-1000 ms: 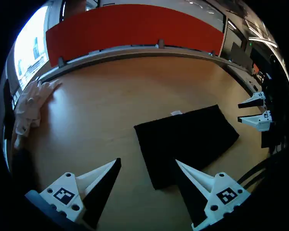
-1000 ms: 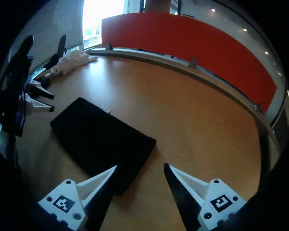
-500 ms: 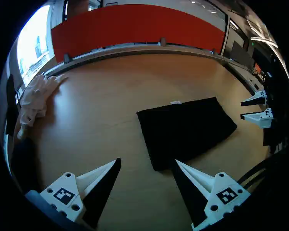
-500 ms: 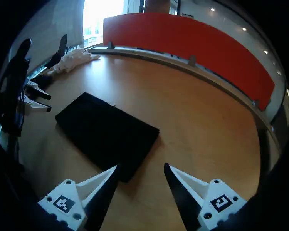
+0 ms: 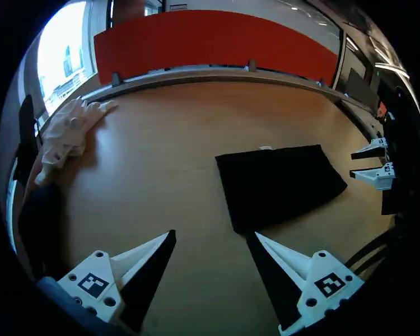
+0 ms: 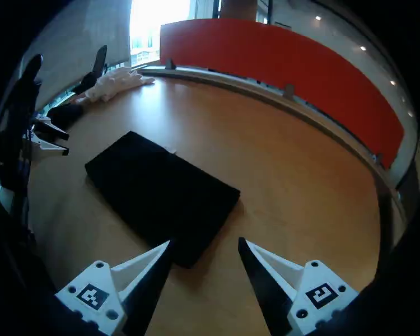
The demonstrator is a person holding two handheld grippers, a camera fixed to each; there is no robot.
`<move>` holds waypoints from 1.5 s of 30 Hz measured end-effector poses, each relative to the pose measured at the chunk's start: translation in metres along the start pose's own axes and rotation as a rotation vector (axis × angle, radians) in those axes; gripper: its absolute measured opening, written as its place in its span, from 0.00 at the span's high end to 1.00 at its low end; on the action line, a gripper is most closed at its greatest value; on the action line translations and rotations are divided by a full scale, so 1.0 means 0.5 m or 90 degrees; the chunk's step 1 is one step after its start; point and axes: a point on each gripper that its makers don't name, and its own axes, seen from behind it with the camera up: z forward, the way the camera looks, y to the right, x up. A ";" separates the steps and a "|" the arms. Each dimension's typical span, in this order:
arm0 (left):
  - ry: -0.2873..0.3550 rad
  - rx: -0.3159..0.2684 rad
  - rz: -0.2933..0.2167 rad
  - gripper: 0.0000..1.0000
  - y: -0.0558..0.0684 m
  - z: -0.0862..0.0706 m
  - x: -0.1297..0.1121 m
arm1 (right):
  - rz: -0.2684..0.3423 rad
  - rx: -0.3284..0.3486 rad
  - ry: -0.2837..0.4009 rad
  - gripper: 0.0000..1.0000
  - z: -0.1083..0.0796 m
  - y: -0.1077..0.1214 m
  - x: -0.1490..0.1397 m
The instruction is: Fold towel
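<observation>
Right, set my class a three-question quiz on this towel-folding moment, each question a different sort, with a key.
1. True or false: the black towel lies on the wooden table, gripped by nothing.
2. What lies by the window? A) a white cloth B) a mug C) a book
3. Fill in: the left gripper and the right gripper are both ___.
Key: 1 true; 2 A; 3 open

A broad wooden desk (image 5: 171, 157) in a warm light-brown tone curves away towards a grey rail (image 5: 210, 75) along its far edge. Behind the rail stands a long red partition (image 5: 210, 42). A bright window (image 5: 59, 61) pours daylight in from one end, and small ceiling lights (image 6: 364, 49) glow above the partition.
</observation>
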 end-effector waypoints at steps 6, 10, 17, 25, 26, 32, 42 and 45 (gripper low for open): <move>-0.001 0.020 -0.025 0.06 -0.021 -0.031 -0.026 | -0.014 0.014 -0.004 0.16 0.008 -0.010 -0.004; 0.000 0.032 -0.037 0.07 -0.031 -0.050 -0.036 | -0.022 0.023 -0.006 0.16 0.015 -0.015 -0.005; -0.001 0.048 -0.054 0.06 -0.046 -0.073 -0.052 | -0.037 0.037 -0.008 0.16 0.026 -0.023 0.000; -0.002 0.062 -0.066 0.06 -0.060 -0.092 -0.068 | -0.051 0.050 -0.020 0.16 0.035 -0.031 -0.012; -0.003 0.063 -0.067 0.06 -0.061 -0.094 -0.070 | -0.052 0.052 -0.023 0.16 0.036 -0.031 -0.016; -0.007 0.067 -0.074 0.07 -0.064 -0.101 -0.081 | -0.060 0.061 -0.047 0.16 0.038 -0.032 -0.052; -0.012 0.066 -0.079 0.07 -0.062 -0.103 -0.090 | -0.065 0.081 -0.077 0.32 0.036 -0.040 -0.094; -0.013 0.065 -0.078 0.06 -0.061 -0.102 -0.090 | -0.065 0.089 -0.082 0.41 0.034 -0.043 -0.096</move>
